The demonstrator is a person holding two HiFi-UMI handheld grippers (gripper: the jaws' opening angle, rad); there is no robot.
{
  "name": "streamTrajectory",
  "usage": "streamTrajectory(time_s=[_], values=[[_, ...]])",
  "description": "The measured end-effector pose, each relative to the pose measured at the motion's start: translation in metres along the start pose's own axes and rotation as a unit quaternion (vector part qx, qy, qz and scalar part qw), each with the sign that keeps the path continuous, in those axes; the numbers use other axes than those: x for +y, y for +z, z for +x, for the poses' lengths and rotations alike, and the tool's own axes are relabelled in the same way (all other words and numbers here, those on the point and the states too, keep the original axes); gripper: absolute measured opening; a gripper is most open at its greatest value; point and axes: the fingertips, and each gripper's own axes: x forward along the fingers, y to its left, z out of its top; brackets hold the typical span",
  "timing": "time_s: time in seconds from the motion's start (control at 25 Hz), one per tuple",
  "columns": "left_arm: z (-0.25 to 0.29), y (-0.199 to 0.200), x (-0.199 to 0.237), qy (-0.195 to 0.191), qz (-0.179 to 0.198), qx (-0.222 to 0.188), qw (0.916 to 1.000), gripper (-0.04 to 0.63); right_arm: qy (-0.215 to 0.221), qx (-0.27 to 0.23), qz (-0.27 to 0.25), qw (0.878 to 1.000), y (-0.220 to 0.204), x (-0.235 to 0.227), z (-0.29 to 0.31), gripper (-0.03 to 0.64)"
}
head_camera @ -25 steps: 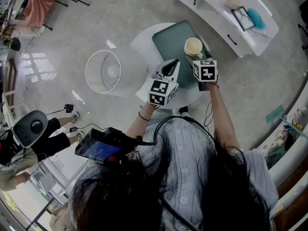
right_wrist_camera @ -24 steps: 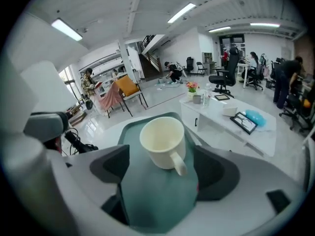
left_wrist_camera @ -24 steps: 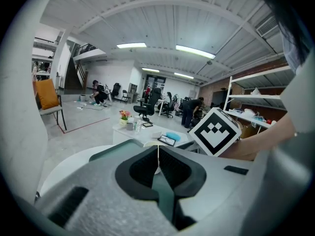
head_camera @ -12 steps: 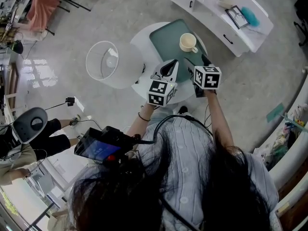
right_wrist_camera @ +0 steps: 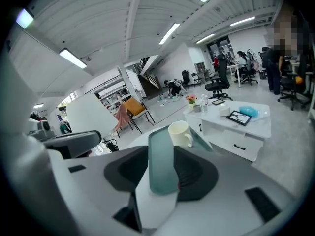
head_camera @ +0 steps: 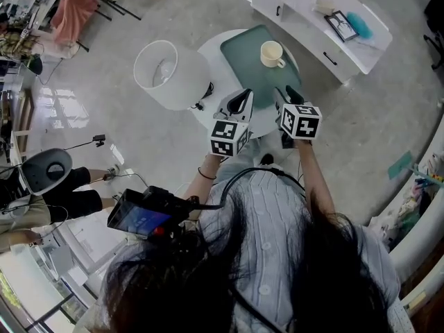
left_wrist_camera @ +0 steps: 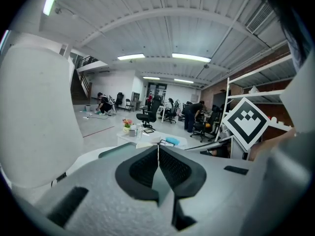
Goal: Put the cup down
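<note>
A cream cup (head_camera: 271, 53) with a handle stands upright on the green tray (head_camera: 244, 61), which lies on a round white table (head_camera: 208, 64). In the right gripper view the cup (right_wrist_camera: 179, 133) is beyond the jaws, apart from them. My right gripper (head_camera: 287, 93) hangs over the tray's near edge. Its jaws have just been closing, and only a narrow gap with nothing in it remains between them (right_wrist_camera: 161, 156). My left gripper (head_camera: 240, 103) hovers beside it, a little to the left. Its pads meet and hold nothing (left_wrist_camera: 158, 157).
A white drum-shaped lamp shade (head_camera: 170, 73) sits left of the table, with a black cable (head_camera: 206, 91) at the table's edge. A low white cabinet (head_camera: 326, 37) to the upper right carries a picture frame (head_camera: 340, 25) and a blue item (head_camera: 362, 21). A seated person (head_camera: 48, 193) is at far left.
The right gripper has drawn back from the cup and its jaws have narrowed. The left gripper has drawn back too. The cup stays standing on the tray.
</note>
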Motion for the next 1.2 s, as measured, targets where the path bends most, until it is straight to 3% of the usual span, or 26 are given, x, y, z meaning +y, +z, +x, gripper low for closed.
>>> streamTrajectory(time_s=[0.6,0.96,1.2], values=[[-0.09,-0.034,-0.069,0.015,-0.019,-0.02,0.9995,0.018,0.015,-0.022,-0.027,0.999,-0.058,0.037,-0.108,0.13],[-0.105,-0.042,-0.062,0.029,-0.01,0.003,0.9995,0.018,0.022,-0.005,-0.022,1.0,-0.078,0.044,-0.105,0.101],[-0.111,-0.055,-0.071,0.016,0.001,0.024,0.9996,0.018,0.021,-0.005,-0.004,1.0,-0.09,0.041,-0.105,0.086]])
